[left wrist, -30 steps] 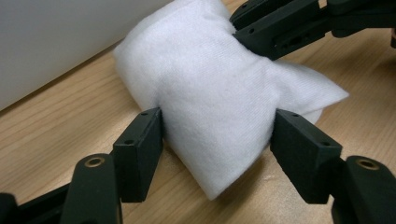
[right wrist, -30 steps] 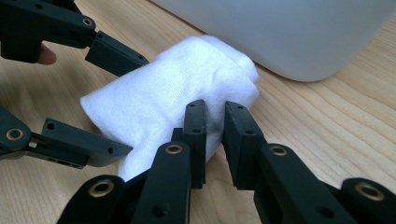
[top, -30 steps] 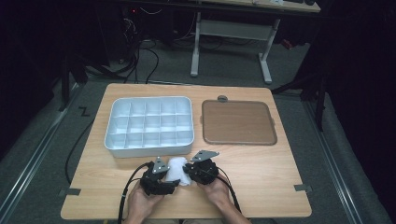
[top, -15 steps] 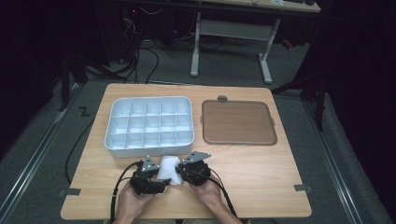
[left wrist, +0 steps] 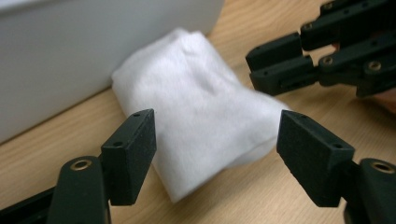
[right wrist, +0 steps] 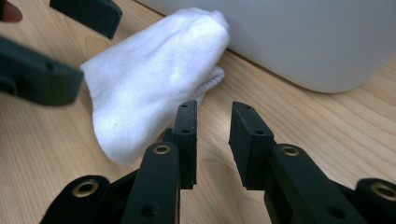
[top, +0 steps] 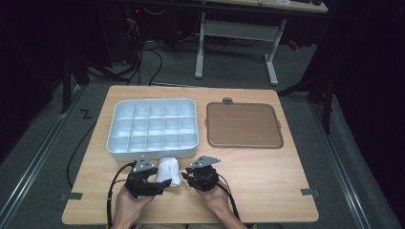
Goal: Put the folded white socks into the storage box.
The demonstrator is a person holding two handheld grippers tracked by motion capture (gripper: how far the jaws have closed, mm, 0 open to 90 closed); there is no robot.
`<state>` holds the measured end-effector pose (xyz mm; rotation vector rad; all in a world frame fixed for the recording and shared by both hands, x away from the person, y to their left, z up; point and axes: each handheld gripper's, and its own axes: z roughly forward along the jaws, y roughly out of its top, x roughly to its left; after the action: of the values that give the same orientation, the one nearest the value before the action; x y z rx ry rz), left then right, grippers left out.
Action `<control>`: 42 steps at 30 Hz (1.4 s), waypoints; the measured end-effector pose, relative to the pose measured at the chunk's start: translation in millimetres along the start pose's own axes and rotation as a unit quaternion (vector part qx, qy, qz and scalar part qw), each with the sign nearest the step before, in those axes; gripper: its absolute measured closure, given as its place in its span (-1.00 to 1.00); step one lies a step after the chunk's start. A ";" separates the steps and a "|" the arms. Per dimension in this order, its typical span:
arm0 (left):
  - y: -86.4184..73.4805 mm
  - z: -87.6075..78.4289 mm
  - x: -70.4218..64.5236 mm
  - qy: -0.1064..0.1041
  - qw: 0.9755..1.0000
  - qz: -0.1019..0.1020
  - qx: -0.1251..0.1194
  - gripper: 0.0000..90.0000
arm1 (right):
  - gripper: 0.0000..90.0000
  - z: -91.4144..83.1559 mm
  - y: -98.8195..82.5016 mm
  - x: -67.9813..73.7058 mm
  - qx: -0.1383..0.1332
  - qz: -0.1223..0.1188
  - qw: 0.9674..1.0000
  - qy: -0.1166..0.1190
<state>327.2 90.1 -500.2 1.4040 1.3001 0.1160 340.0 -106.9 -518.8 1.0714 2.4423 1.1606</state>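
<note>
- Folded white sock (top: 169, 171) lying free on counter (top: 267, 191), against near wall of compartment tray (top: 152, 127).
- Left tongs (top: 160, 183) just opened wide, sock between jaws, untouched; drawn back since a second ago.
- Right tongs (top: 187, 176) just opened slightly, empty, beside sock.
- Release judged complete.

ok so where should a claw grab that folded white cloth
Probably across the middle of the folded white cloth, coming in level from the person's side. It lies flat as a soft bundle with its far end against the white tray, so the near end and long sides are free. The left claw already stands open around it.
</note>
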 end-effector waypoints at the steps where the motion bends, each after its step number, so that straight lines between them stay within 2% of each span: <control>1: 1.9 0.8 -0.2 0.002 1.000 -0.003 -0.002 -0.37 | 0.60 -2.5 -0.9 -1.5 -0.001 0.001 1.000 -0.002; 5: 11.2 6.7 2.3 0.017 1.000 -0.008 -0.011 -0.38 | 0.58 -12.5 -6.3 -10.8 -0.007 0.011 1.000 -0.016; 11: 19.3 20.6 9.7 0.030 0.998 -0.047 -0.017 -0.40 | 0.50 -33.7 -22.6 -32.0 -0.009 0.023 0.999 -0.047; 14: 18.7 27.9 13.0 0.037 0.998 -0.053 -0.014 -0.40 | 0.47 -45.6 -33.3 -43.8 -0.010 0.035 0.997 -0.066; 17: 15.9 34.7 15.8 0.045 0.998 -0.051 -0.009 -0.40 | 0.41 -58.7 -45.8 -59.0 -0.008 0.056 0.995 -0.086; 19: 13.7 37.7 18.0 0.054 0.997 -0.047 -0.006 -0.39 | 0.38 -69.0 -55.7 -71.0 -0.010 0.072 0.992 -0.103; 21: 11.3 40.6 21.9 0.060 0.997 -0.053 0.001 -0.37 | 0.35 -77.2 -63.7 -80.4 -0.009 0.084 0.990 -0.117; 24: 9.8 41.3 24.9 0.060 0.996 -0.069 0.006 -0.33 | 0.30 -92.9 -79.1 -96.7 -0.006 0.104 0.984 -0.148; 26: 8.9 41.6 25.0 0.058 0.996 -0.068 0.009 -0.27 | 0.27 -101.0 -87.2 -104.5 -0.004 0.110 0.980 -0.165; 29: 8.3 42.0 24.6 0.057 0.996 -0.069 0.009 -0.21 | 0.21 -113.8 -100.7 -117.6 -0.006 0.125 0.974 -0.191; 34: 6.1 41.8 24.0 0.056 0.996 -0.073 0.010 -0.13 | 0.14 -126.4 -110.0 -133.7 -0.008 0.142 0.966 -0.218; 37: 5.6 41.7 23.6 0.053 0.996 -0.076 0.010 -0.06 | 0.08 -128.6 -111.4 -139.8 -0.001 0.134 0.963 -0.236; 42: 5.6 41.1 22.7 0.047 0.995 -0.082 0.014 0.10 | 0.01 -128.7 -111.6 -141.3 0.000 0.140 0.960 -0.241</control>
<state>367.9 82.0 -523.0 1.3227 1.4952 0.0524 319.5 -327.0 -530.8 1.5294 1.9590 0.8375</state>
